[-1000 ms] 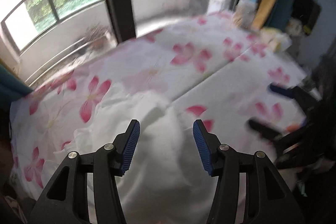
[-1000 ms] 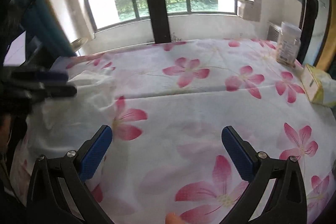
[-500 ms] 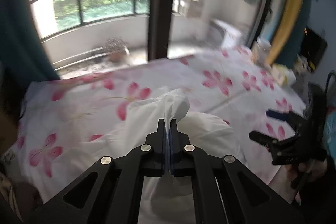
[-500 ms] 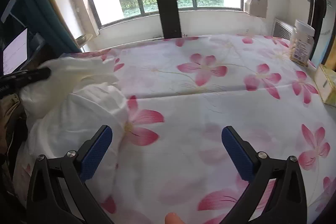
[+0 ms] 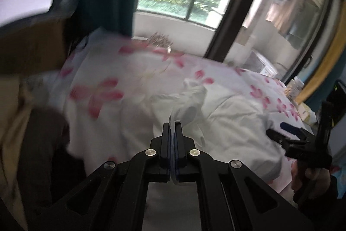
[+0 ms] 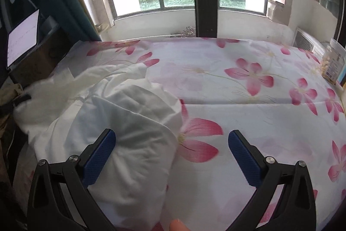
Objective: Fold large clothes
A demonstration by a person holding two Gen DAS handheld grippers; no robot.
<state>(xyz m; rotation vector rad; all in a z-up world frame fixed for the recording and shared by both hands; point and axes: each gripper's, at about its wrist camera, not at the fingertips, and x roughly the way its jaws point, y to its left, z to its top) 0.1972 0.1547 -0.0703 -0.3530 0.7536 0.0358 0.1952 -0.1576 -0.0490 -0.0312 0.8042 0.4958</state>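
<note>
On the flowered bed (image 6: 248, 122), near its left edge, we have the white garment (image 6: 129, 133) lying in a rumpled heap. Our left gripper (image 5: 172, 125) has its fingers pressed together on a pinch of the white cloth, which rises in a bunched fold just ahead of the tips; the rest of the garment spreads away to the right in that view. Our right gripper (image 6: 172, 144) hangs with its fingers spread wide and nothing between them: the left one sits over the near lobe of the heap, the right one over bare bedsheet, so the edge of the cloth falls between them.

We judge the fabric light, thin and very limp. It will sag and drag from any single hold and will not keep a shape. We would take it at a seam, hem or corner, one in each gripper, well apart, so that it can be stretched flat before any fold. Which part the left now holds we cannot tell.
</note>
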